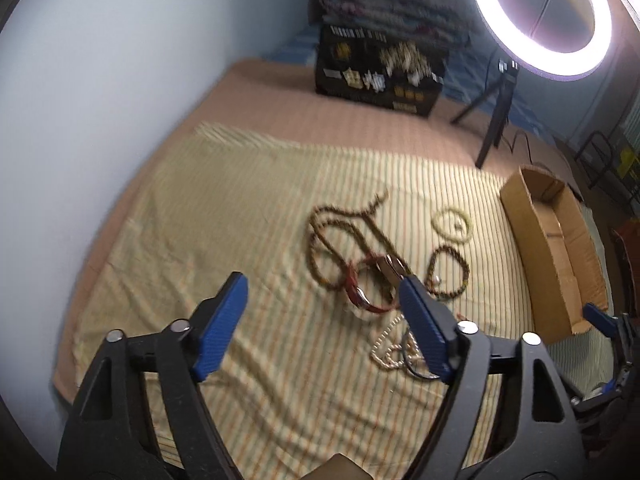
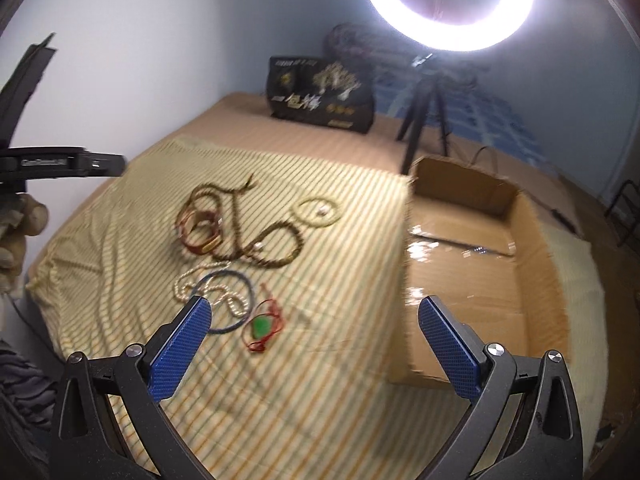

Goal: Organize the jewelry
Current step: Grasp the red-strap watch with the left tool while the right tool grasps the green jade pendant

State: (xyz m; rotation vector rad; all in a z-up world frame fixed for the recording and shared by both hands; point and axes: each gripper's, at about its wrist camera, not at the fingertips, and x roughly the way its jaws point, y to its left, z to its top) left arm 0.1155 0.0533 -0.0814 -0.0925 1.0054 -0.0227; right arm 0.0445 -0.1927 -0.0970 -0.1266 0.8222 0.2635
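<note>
Jewelry lies on a striped yellow cloth [image 1: 248, 208]. There is a long brown bead necklace [image 1: 340, 220], a red bangle [image 1: 370, 284], a pale green bead ring [image 1: 452, 220], a brown bead bracelet [image 1: 446, 274] and a pearl strand [image 1: 386, 354]. The right wrist view also shows a blue cord ring [image 2: 228, 300] and a red cord with a green stone [image 2: 262, 326]. An open cardboard box [image 2: 472, 276] sits right of the jewelry. My left gripper [image 1: 320, 320] is open and empty above the cloth. My right gripper [image 2: 316, 344] is open and empty, near the box's front left corner.
A lit ring light [image 1: 542, 16] on a black tripod [image 1: 494, 120] stands behind the box. A black printed box [image 1: 376, 72] sits at the back, with folded fabric behind it. A pale wall runs along the left. The left gripper body [image 2: 48, 164] shows at the right wrist view's left edge.
</note>
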